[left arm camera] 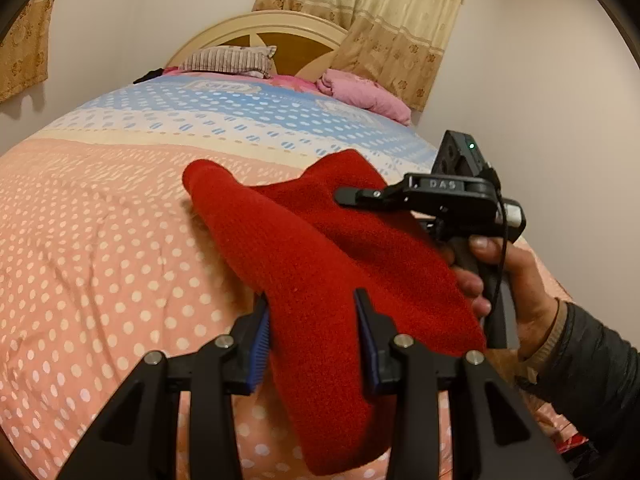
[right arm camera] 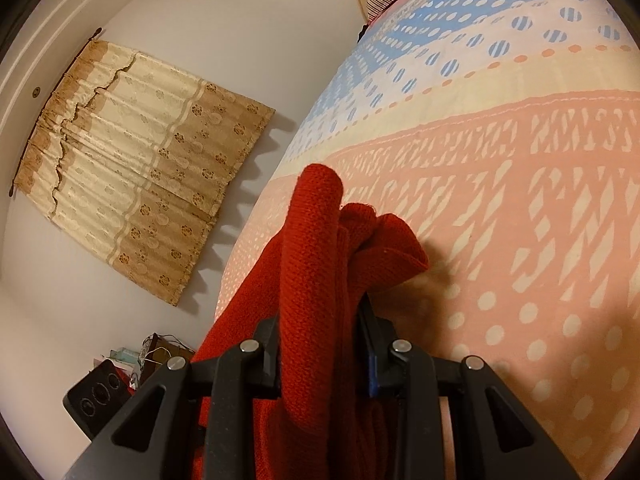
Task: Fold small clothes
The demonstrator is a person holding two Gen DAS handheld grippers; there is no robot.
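My left gripper (left arm camera: 312, 332) is clamped on the red knitted woollen garment (left arm camera: 320, 248); the blue-padded fingers (left arm camera: 262, 340) press its bunched fabric from both sides. From the jaws the knit runs up toward 12 o'clock in the left wrist view and folds over into a rounded end at about 11 o'clock, while a loose tail hangs down past the fingers toward 6 o'clock. The garment is lifted, stretched between my two tools above the bed.

At 3 o'clock in that view sits my right gripper (left arm camera: 348, 196), a black tool held by a hand (left arm camera: 516, 280) in a dark sleeve (left arm camera: 592, 360); its tip lies against the far side of the red knit. In the right wrist view the right gripper (right arm camera: 320, 332) is clenched on a thick vertical roll of the same garment (right arm camera: 312, 248), which rises to 12 o'clock from the jaws and spills to 7 o'clock.

Beneath lies the peach bedspread with white dots (left arm camera: 100, 260), turning to a blue and white dotted band (left arm camera: 240, 108) farther off. At 12 o'clock: a striped pillow (left arm camera: 228, 58), a rounded cream and wood headboard (left arm camera: 288, 36), and a pink bundle of bedding (left arm camera: 360, 92) at 1 o'clock. Beige flowered curtains (left arm camera: 380, 12) hang behind. In the right wrist view another beige curtain (right arm camera: 136, 152) is at 9 o'clock and a black device with round dials (right arm camera: 100, 396) at 7 o'clock.
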